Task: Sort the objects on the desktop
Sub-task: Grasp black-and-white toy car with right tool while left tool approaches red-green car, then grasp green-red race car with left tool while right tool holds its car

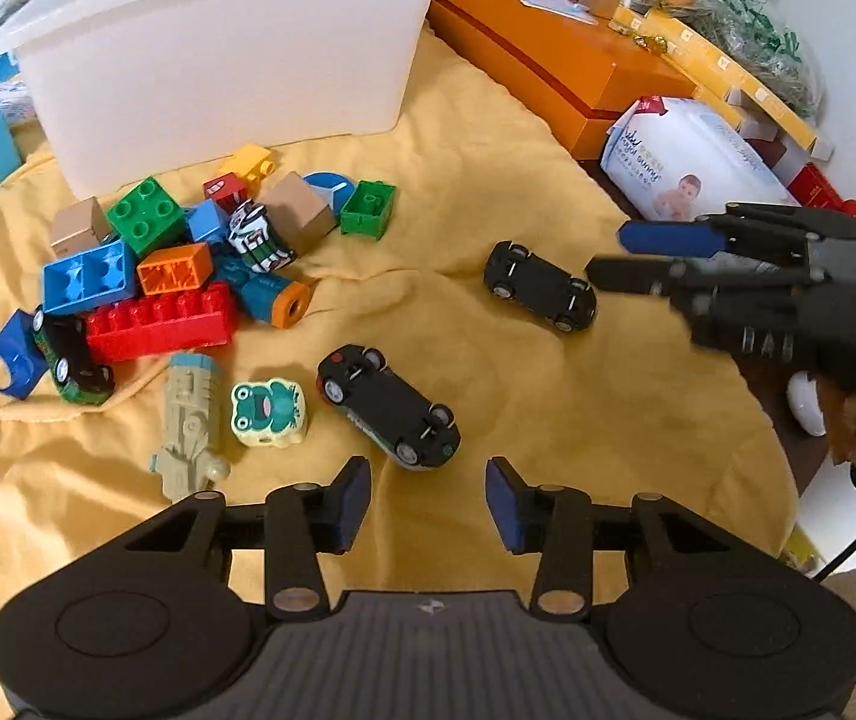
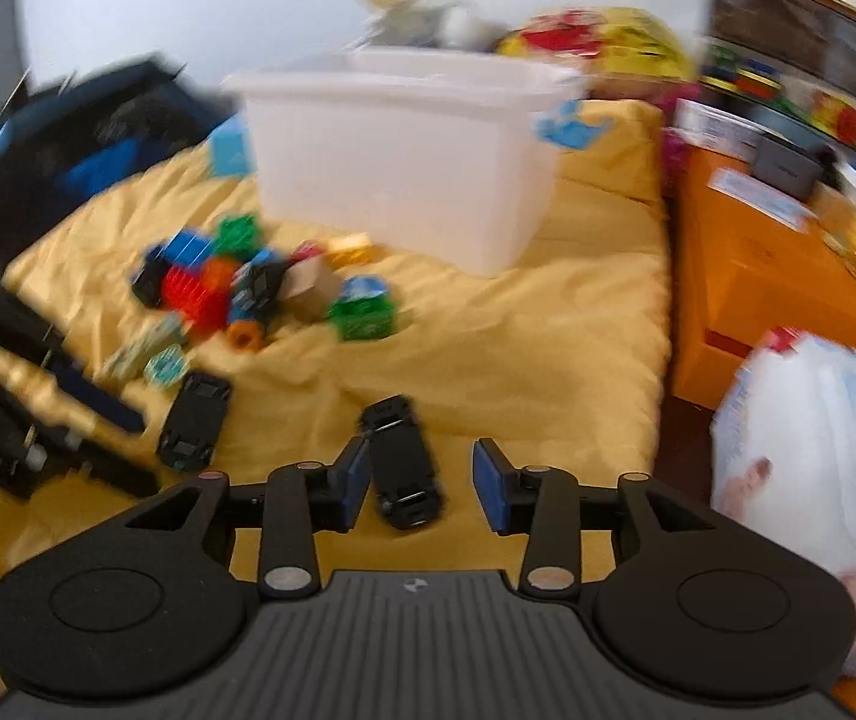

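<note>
Two black toy cars lie upside down on the yellow cloth (image 1: 517,396). One car (image 1: 389,405) sits just ahead of my left gripper (image 1: 428,498), which is open with nothing between its blue pads. The other car (image 1: 538,285) lies by the tips of my right gripper (image 1: 607,255). In the blurred right wrist view this car (image 2: 404,462) shows in the gap of my right gripper (image 2: 422,480), close to the left finger (image 2: 356,477); the jaws stand wide and do not clamp it. A pile of coloured building bricks (image 1: 158,276) lies before the white bin (image 1: 218,60).
A frog-shaped piece (image 1: 269,414), a beige toy (image 1: 191,426) and a green-black car (image 1: 71,360) lie near the pile. An orange box (image 1: 547,60) and a pack of wipes (image 1: 685,168) border the cloth on the right. A person's hand (image 1: 847,420) holds the right gripper.
</note>
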Demonstrator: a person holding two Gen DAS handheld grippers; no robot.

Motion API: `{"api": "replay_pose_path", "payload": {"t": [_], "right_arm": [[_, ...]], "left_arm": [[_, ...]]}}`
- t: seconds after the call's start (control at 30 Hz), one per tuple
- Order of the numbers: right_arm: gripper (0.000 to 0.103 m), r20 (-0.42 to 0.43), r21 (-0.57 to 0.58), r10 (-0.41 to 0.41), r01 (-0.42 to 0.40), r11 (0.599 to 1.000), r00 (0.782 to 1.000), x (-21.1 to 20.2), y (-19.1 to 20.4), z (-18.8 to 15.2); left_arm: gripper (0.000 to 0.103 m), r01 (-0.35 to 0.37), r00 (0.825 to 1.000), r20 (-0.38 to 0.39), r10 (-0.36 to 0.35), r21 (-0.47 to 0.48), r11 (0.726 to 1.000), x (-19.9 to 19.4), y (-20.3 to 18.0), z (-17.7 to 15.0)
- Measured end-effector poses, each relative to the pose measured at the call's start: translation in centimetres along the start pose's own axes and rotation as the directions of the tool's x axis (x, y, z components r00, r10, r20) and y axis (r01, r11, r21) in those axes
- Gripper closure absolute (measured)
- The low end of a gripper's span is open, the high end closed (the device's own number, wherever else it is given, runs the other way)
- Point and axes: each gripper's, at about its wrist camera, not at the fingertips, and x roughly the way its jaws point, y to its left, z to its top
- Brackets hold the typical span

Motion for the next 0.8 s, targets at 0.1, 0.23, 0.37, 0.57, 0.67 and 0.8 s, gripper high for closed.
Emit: {"api": "replay_pose_path", "payload": {"t": [0.1, 0.23, 0.37, 0.57, 0.67, 0.8], "right_arm": [[0.060, -0.046, 0.092, 0.025, -0.021, 0.996, 0.999, 1.0, -1.4, 0.1], [0.060, -0.044, 0.130, 0.096, -0.090, 0.987, 0.994, 1.9, -1.2, 0.7], [0.060, -0.107, 0.128, 0.073, -0.059, 0.990, 0.992, 3.6, -0.8, 1.2], [0.082, -0.165, 0.171, 0.165, -0.137, 0.976, 0.972, 4.4, -1.1, 0.6], [0.086, -0.165, 0.170, 0.169, -0.141, 0.975, 0.972, 4.0, -0.5, 0.4], [0.086, -0.156, 0.175, 0.175, -0.147, 0.974, 0.972, 3.1, 0.4, 0.2]], "left_arm": [[0.057, 0.007, 1.000, -0.001, -0.007, -0.032, 0.999, 0.1, -0.1, -0.4], [0.057, -0.007, 1.000, 0.029, 0.009, -0.069, 0.998, 0.0, -0.4, -0.2], [0.055, -0.019, 0.999, 0.027, 0.023, -0.146, 0.989, 0.6, 0.4, 0.4], [0.075, 0.113, 0.993, 0.075, -0.090, -0.390, 0.914, 2.4, 4.0, 1.1], [0.083, 0.126, 0.992, 0.071, -0.107, -0.364, 0.923, 2.7, 3.9, 1.4], [0.084, 0.001, 0.999, 0.034, 0.003, -0.101, 0.995, 1.1, 1.7, 2.1]]}}
